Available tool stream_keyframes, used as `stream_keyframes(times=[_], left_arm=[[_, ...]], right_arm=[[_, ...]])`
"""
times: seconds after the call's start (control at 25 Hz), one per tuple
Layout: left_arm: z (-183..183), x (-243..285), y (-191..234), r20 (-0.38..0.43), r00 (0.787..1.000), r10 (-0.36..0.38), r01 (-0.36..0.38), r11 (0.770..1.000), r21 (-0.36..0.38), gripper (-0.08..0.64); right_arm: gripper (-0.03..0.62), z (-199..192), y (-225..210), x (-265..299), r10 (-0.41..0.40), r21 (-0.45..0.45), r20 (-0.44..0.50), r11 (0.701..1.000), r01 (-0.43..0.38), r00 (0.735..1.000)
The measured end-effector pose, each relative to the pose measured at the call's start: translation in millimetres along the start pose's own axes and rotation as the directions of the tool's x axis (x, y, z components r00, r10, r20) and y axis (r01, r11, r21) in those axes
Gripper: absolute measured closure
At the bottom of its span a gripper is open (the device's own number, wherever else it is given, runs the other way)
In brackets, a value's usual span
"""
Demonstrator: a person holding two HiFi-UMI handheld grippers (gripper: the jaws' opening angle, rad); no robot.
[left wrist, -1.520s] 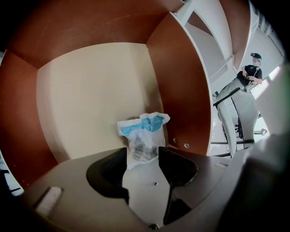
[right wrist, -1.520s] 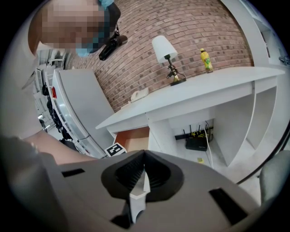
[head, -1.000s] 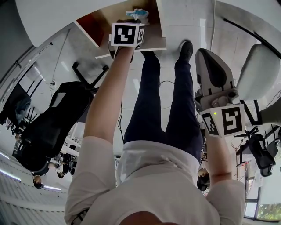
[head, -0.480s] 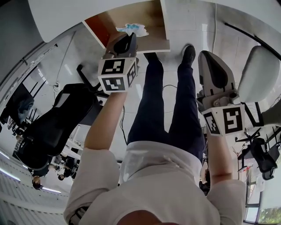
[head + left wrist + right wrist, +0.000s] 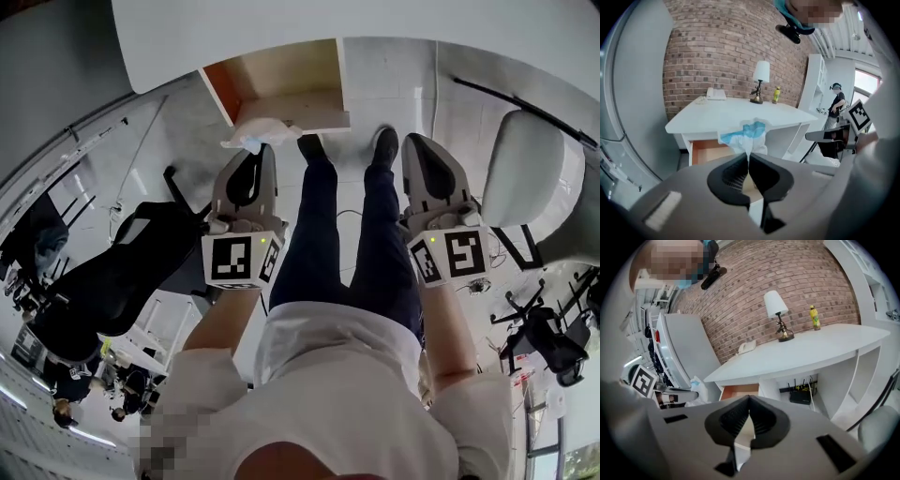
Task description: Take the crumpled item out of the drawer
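Crumpled item (image 5: 749,133), white and blue, hung pinched between the left gripper's (image 5: 748,158) closed jaws, outside the open drawer (image 5: 708,151), near its front edge; the right gripper (image 5: 749,400) was closed and empty.

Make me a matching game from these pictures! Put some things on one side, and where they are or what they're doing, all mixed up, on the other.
Things:
1. crumpled white-and-blue item
2. orange-brown wooden drawer
3. table lamp with a white shade
4. right claw

Places and states:
A. shut, with nothing in it
B. pinched in the left claw
C. standing on top of the white desk
D. pulled open under the desk

Pairs: 1-B, 2-D, 3-C, 4-A.
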State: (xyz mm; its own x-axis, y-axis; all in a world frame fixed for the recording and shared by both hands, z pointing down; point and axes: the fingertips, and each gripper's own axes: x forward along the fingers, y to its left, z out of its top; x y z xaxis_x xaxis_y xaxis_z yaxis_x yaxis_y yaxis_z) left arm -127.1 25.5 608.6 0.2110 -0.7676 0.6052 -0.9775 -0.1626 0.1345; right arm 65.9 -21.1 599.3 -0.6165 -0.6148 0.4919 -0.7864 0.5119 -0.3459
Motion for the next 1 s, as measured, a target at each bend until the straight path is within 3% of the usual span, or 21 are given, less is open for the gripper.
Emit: stream_keyframes(times=[0.16, 0.4, 0.8, 1.0], left_arm=[[50.9, -32.6, -5.4, 0.122, 0.993, 0.001, -0.005, 1.0, 0.027, 0.546], [136.5, -88.4, -8.8, 0.29, 0.957, 0.012, -0.03, 0.998, 0.058, 0.546], [209.5, -147.1, -29.4, 0.37, 0.929, -0.015, -0.018, 0.996, 0.085, 0.546], [216.7, -181.1, -41.1, 0.351, 0.935, -0.048, 0.006, 0.993, 0.12, 0.546]], right_arm=[[0.584, 27.6, 13.1, -25.1, -0.001, -0.015, 0.031, 1.0, 0.001, 1.0], [0.584, 92.2, 40.7, -64.0, -0.011, -0.061, 0.104, 0.998, 0.017, 0.995], [0.584, 185.0, 68.1, -118.6, -0.056, -0.093, 0.249, 0.992, 0.082, 0.967], [0.584, 210.5, 106.3, -149.2, -0.026, -0.143, 0.29, 0.987, 0.07, 0.957]])
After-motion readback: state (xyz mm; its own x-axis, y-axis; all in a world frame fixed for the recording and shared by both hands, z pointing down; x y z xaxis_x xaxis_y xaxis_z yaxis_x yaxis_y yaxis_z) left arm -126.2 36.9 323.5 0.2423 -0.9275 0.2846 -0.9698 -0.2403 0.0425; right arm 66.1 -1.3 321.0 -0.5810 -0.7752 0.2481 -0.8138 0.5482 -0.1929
